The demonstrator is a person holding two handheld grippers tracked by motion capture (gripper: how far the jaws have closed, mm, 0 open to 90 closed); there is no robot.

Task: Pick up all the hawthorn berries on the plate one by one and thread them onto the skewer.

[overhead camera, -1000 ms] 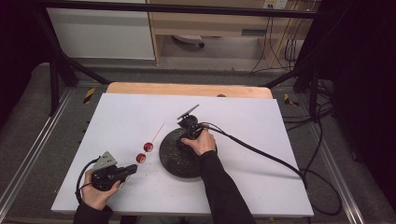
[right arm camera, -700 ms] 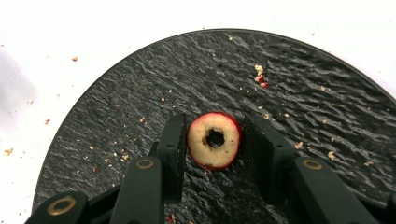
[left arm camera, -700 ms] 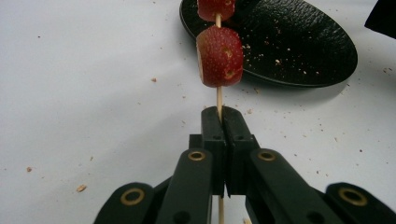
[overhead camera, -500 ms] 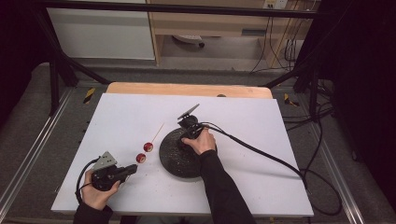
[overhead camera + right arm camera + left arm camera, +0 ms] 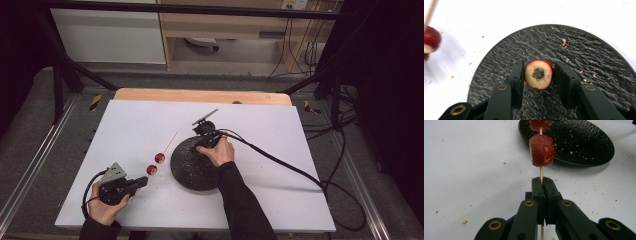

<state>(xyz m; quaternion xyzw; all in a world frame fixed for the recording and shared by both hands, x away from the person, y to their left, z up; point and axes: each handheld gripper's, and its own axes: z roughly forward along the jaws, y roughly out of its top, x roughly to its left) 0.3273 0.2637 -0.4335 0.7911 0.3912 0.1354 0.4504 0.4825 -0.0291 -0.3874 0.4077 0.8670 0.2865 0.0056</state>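
The plate (image 5: 584, 50) looks matt black with a rough, pebbled texture, while the bench (image 5: 280, 125) is smooth matt white, flecked with crumbs. The skewer (image 5: 541, 173) is thin pale wood; the fruit slice (image 5: 538, 74) has glossy red skin and dull cream flesh

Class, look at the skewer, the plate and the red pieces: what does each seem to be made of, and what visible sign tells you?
Skewer: thin, pale, matt stick, probably bamboo or wood.
Plate: black with a rippled, slate-like matt surface; stone, ceramic or plastic, hard to say.
Red pieces: speckled red skin, and the cored one shows pale flesh, so likely fruit, perhaps hawthorn.
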